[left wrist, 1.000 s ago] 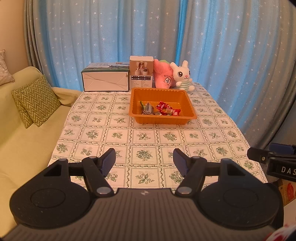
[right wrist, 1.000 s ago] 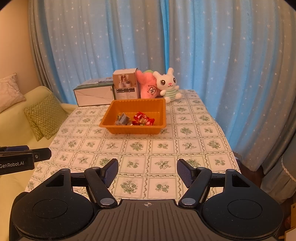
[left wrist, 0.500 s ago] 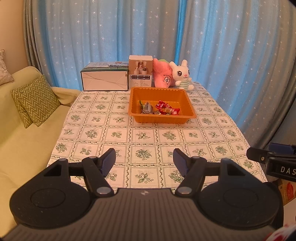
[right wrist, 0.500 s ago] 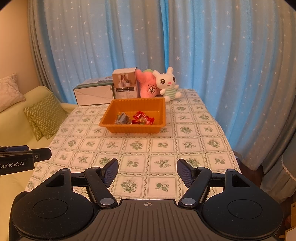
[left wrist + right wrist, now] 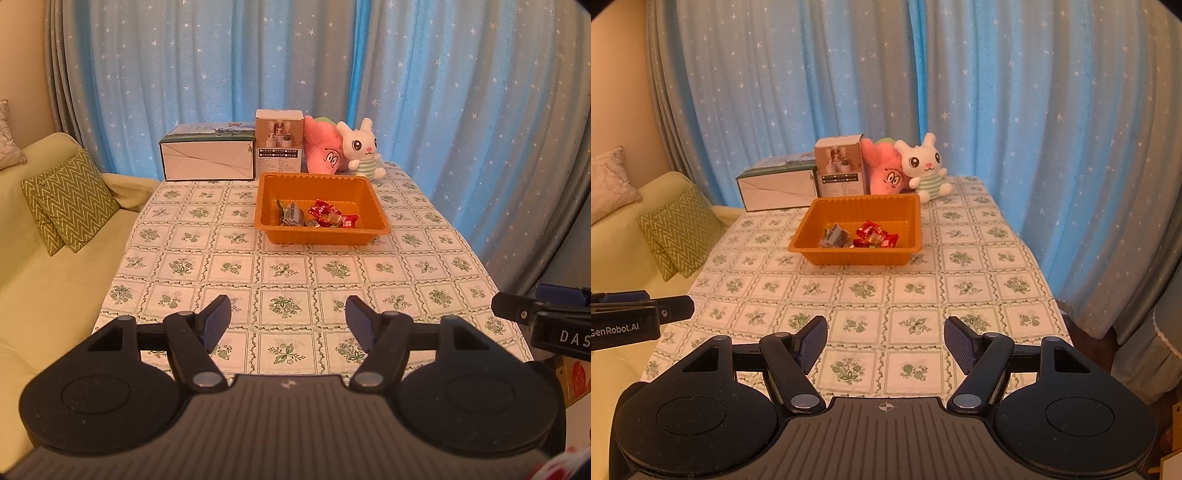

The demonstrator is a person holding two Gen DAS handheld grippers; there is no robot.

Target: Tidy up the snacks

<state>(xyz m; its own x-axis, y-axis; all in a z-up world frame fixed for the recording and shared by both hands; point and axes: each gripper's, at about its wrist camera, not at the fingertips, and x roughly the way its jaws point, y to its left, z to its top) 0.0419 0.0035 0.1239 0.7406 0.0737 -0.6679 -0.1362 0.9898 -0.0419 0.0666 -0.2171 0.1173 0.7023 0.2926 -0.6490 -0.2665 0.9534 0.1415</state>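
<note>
Orange plastic tray (image 5: 376, 206) holding wrapped snacks (image 5: 319, 218) sits upper centre in the left view, straight ahead of the spread, empty left gripper (image 5: 288, 321).

Right view: tray (image 5: 915, 221) centre-left, long axis crosswise; right gripper (image 5: 885, 341) spread, empty, similarly distant.

light: warm, dim, daylight glowing through the curtain (image 5: 295, 74)
distortion: fisheye bending, dark corners
focus: sharp below curtain
</note>
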